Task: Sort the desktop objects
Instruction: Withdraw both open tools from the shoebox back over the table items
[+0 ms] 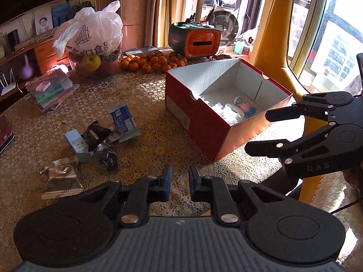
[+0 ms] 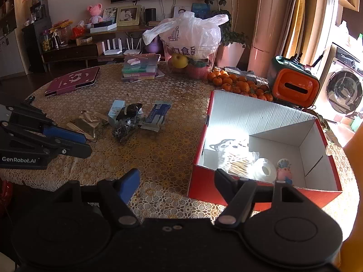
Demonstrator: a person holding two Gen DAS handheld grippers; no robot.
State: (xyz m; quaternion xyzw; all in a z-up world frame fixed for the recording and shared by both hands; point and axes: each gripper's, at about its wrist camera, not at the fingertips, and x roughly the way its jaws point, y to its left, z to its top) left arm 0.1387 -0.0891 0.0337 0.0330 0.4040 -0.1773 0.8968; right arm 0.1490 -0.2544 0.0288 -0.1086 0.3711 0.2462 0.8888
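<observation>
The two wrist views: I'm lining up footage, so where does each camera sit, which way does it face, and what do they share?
Left wrist view: sits on the left gripper, low over the lace-covered table, facing the window; the right gripper enters from the right.
Right wrist view: sits on the right gripper, facing the TV wall; the left gripper enters from the left.
Shared: open red cardboard box, pile of snack packets, heap of small oranges, orange tissue holder.
</observation>
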